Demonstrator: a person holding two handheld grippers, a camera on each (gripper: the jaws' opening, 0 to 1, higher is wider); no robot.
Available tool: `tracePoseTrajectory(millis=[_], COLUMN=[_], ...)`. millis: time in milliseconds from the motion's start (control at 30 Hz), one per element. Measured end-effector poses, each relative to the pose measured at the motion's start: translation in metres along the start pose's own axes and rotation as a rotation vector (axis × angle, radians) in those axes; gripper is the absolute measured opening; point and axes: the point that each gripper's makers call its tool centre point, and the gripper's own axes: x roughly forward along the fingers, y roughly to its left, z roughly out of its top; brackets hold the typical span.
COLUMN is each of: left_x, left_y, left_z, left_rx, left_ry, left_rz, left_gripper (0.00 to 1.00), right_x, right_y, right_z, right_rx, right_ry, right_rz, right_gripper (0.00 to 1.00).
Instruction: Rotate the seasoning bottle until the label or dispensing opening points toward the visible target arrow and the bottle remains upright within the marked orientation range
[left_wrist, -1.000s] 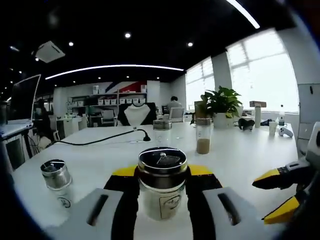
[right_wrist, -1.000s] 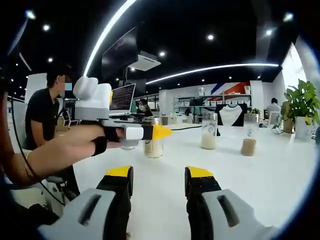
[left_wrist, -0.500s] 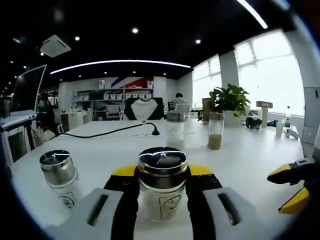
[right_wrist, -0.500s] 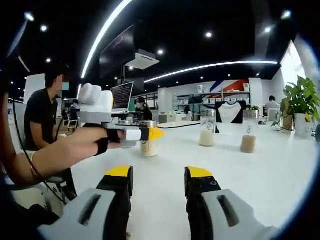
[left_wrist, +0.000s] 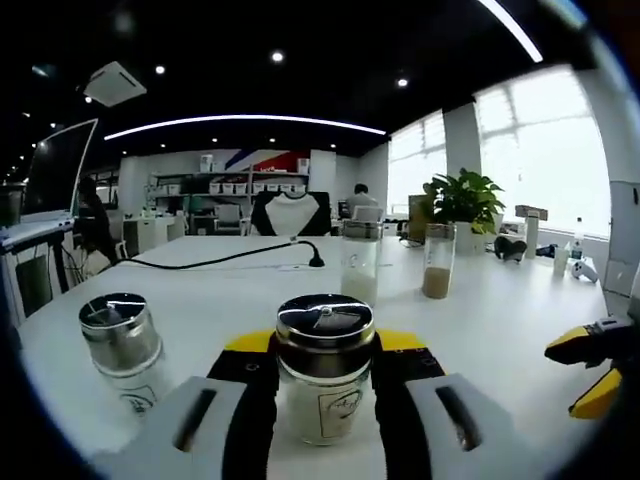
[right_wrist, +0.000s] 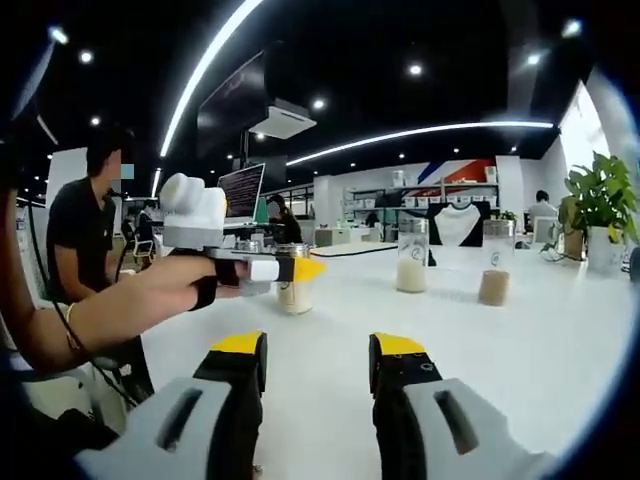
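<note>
Bottle (left_wrist: 324, 365) upright on white table (left_wrist: 500, 330), clamped between left gripper (left_wrist: 324, 352) jaws. Second bottle (left_wrist: 124, 345) near left, two taller jars (left_wrist: 360, 262) and black cable (left_wrist: 220, 260) farther off. Right gripper (right_wrist: 318, 350) jaws parted around nothing, near right. Plant (left_wrist: 462, 200) far right.

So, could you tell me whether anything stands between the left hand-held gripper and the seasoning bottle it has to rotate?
Nothing visible does. The seasoning bottle already sits upright between the jaws of the left hand-held gripper, which close on its sides. A second bottle stands apart to one side on the white table. No target arrow can be made out.
</note>
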Motion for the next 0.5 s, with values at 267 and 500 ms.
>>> tracePoseTrajectory(millis=[267, 500], left_x=[0.0013, 0.0017], left_y=[-0.0011, -0.0019], left_z=[0.0003, -0.0059], left_rx=[0.015, 0.107], left_ry=[-0.011, 0.023], left_rz=[-0.004, 0.009], left_gripper=[0.38, 0.39], right_x=[0.0009, 0.0015], right_y=[0.0027, 0.0034], right_z=[-0.0009, -0.0003], right_rx=[0.003, 0.005], right_ry=[-0.001, -0.003], right_rz=[0.007, 0.013], right_gripper=[0.4, 0.4])
